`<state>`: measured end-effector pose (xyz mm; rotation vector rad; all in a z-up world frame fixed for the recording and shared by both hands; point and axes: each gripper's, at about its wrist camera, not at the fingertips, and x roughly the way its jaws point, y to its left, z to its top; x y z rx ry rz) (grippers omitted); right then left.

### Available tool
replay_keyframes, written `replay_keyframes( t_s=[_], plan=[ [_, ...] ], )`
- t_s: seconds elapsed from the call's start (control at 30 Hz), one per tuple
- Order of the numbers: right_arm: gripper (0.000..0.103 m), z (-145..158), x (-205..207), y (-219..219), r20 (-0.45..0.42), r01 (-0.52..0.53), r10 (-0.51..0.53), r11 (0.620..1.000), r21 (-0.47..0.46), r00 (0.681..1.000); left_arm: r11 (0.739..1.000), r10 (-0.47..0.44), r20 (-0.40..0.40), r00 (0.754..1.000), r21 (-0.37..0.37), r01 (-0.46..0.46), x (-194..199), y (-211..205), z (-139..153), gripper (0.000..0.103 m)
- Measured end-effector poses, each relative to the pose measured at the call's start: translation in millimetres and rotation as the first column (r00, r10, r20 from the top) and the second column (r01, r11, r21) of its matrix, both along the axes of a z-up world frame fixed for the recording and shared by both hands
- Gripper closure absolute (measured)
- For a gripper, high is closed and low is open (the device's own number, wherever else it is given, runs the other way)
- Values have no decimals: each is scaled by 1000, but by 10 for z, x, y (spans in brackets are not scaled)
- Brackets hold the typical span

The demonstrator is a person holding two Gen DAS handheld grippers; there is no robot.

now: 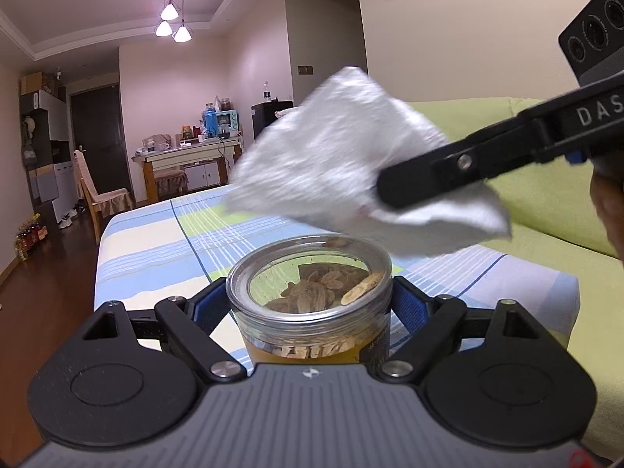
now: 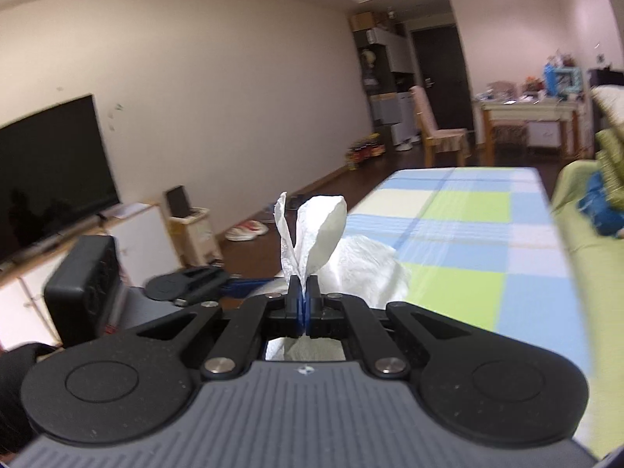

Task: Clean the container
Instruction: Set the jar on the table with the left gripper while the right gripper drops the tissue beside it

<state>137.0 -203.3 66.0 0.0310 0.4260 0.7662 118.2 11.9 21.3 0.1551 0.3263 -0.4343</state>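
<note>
A clear jar [image 1: 310, 296] with dried slices inside and a transparent lid sits between the fingers of my left gripper [image 1: 310, 304], which is shut on it above the checked tablecloth [image 1: 163, 249]. My right gripper [image 1: 394, 191] reaches in from the right, shut on a white paper towel [image 1: 339, 167] that hangs just above and behind the jar's lid. In the right wrist view my right gripper [image 2: 303, 292] pinches the paper towel [image 2: 319, 230], which sticks up past its fingertips. The left gripper's body [image 2: 187, 284] shows low at the left there.
The table with the blue, green and white cloth [image 2: 468, 226] stretches ahead. A green sofa [image 1: 546, 202] runs along its right side. A TV [image 2: 46, 171] on a low cabinet stands far left. A dining table and chair [image 1: 101, 191] stand far back.
</note>
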Motion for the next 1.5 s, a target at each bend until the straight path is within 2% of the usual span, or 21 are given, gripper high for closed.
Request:
replay_keyframes(
  t_s=[0.13, 0.33, 0.63, 0.7, 0.77, 1.03, 1.27, 1.5],
  plan=[
    [103, -56, 35, -138, 41, 111, -107, 987, -118, 993, 1000, 6, 6, 1000, -4, -6, -15, -22, -3, 16],
    [103, -305, 159, -26, 96, 163, -140, 939, -303, 985, 1000, 13, 8, 1000, -5, -13, -17, -45, 3, 16],
    [101, -564, 266, 242, 83, 138, -113, 894, -426, 990, 1000, 13, 5, 1000, -3, -13, -41, 60, -46, 16],
    [90, -591, 227, 273, 90, 137, -109, 887, -441, 990, 1000, 12, 5, 1000, -3, -12, -41, 63, -42, 16],
    [85, -614, 216, 268, 102, 144, -110, 884, -444, 989, 1000, 13, 6, 1000, -4, -13, -42, 64, -44, 16],
    [85, -533, -62, 314, 146, 124, -63, 880, -458, 987, 1000, 16, 7, 1000, -7, -16, -43, 57, -60, 16],
    [85, -595, -259, 263, 145, 116, -51, 866, -487, 988, 1000, 27, 9, 1000, -16, -27, -56, 67, -88, 16],
    [85, -734, -245, 203, 111, 118, -72, 859, -498, 991, 999, 43, 1, 999, -18, -43, -72, 53, -76, 16]
  ],
)
